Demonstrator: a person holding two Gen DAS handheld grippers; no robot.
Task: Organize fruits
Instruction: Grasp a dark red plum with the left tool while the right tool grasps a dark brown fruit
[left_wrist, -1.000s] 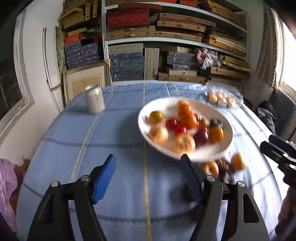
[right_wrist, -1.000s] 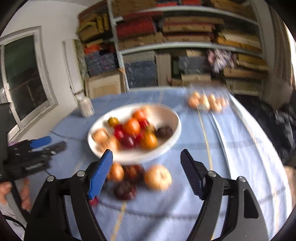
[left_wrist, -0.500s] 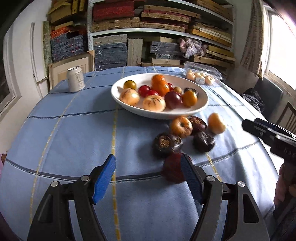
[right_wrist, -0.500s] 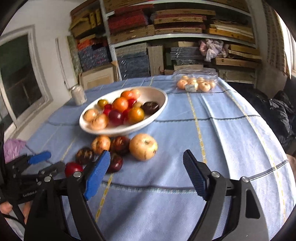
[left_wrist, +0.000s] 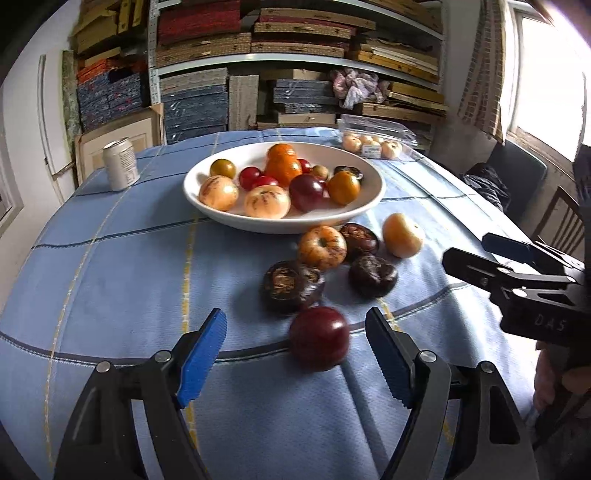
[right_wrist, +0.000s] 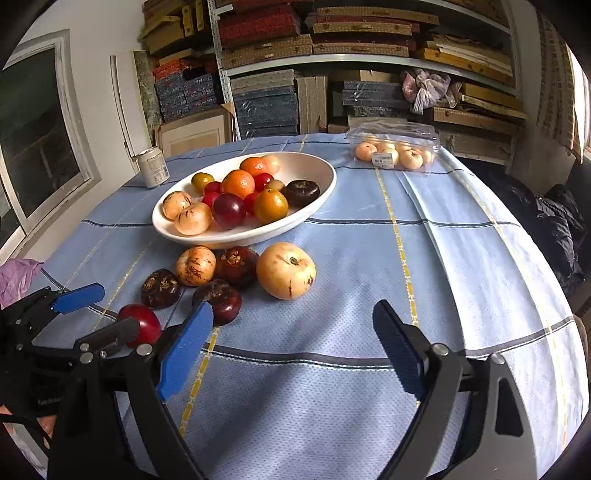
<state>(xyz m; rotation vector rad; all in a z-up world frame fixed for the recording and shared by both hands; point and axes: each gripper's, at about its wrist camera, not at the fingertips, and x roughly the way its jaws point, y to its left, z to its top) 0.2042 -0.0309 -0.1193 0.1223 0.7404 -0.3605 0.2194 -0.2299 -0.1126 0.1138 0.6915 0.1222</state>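
A white bowl (left_wrist: 373, 199) (right_wrist: 321, 192) holds several fruits on the blue tablecloth. In front of it lie loose fruits: a red plum (left_wrist: 319, 338) (right_wrist: 146, 321), three dark mangosteens, one nearest me (left_wrist: 291, 286) (right_wrist: 160, 288), a striped orange fruit (left_wrist: 322, 246) (right_wrist: 195, 266) and a pale yellow apple (left_wrist: 402, 234) (right_wrist: 286, 270). My left gripper (left_wrist: 295, 350) is open, with the red plum between its fingers, untouched. My right gripper (right_wrist: 291, 339) is open and empty, just short of the apple.
A drinks can (left_wrist: 120, 164) (right_wrist: 152, 167) stands at the table's far left. A clear plastic box of pale fruits (left_wrist: 373, 140) (right_wrist: 393, 151) sits at the far right. Shelves of stacked boxes stand behind the table. A dark chair (left_wrist: 517, 173) is to the right.
My left gripper has swung right and closed in on the loose fruits, so the red plum now lies between its fingers. My right gripper has pulled back and lowered toward the table.
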